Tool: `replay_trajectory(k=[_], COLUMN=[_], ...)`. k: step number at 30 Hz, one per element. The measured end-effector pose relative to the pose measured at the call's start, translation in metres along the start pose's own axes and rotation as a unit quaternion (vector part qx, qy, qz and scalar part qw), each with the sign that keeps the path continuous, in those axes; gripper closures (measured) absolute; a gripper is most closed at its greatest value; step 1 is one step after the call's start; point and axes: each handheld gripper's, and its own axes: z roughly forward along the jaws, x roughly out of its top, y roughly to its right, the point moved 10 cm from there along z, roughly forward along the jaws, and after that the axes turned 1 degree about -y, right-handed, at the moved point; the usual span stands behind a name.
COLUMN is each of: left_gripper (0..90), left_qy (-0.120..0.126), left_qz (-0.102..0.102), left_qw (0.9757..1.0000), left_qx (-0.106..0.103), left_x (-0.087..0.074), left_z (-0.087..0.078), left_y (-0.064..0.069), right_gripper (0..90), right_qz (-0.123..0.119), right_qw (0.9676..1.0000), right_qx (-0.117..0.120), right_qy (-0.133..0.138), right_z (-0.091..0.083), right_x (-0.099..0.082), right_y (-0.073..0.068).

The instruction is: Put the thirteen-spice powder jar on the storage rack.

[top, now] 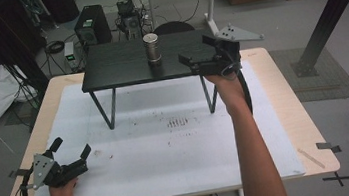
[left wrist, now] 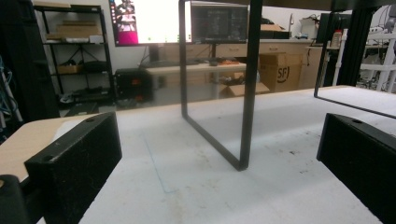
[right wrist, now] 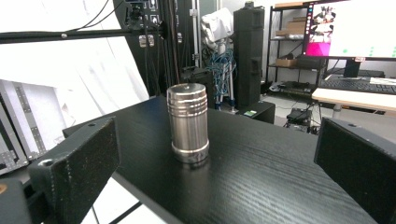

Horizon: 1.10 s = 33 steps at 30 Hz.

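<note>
The black raised shelf [top: 123,64] stands at twelve o'clock on the white-covered table [top: 168,144]. A steel canister [top: 152,48] stands upright on it, long axis vertical. The right gripper [top: 197,52], jaws wide and empty, is level with it, the canister at its nine o'clock in the high view, apart. The left gripper [top: 70,150], likewise open, rests well apart at seven o'clock.

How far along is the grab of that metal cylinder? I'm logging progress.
Done: the right gripper is up at the black stand, jaws open, facing the metal cylinder. In hand: nothing. Left: closing on it. The left gripper rests open on the table.
</note>
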Motion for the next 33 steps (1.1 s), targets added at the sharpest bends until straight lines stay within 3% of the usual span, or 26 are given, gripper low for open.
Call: replay_trajectory(k=[7,17,33], left_gripper=[0.3,0.3,0.3], left_qy=[0.001,0.001,0.000], left_qz=[0.000,0.000,0.001], left_qw=[1.0000,1.0000,1.0000], left_qx=[0.000,0.000,0.000], left_x=[0.000,0.000,0.000], left_z=[0.000,0.000,0.001], left_y=[0.000,0.000,0.000], right_gripper=[0.4,0.4,0.3], right_qz=[0.004,-0.010,-0.019], right_qw=[1.0000,0.9998,0.9993], right_qx=[0.000,0.001,-0.018], right_qy=[0.008,0.020,0.027], right_z=[-0.015,-0.033,-0.059], right_x=[-0.009,-0.018,-0.045], right_y=[-0.003,-0.010,-0.005])
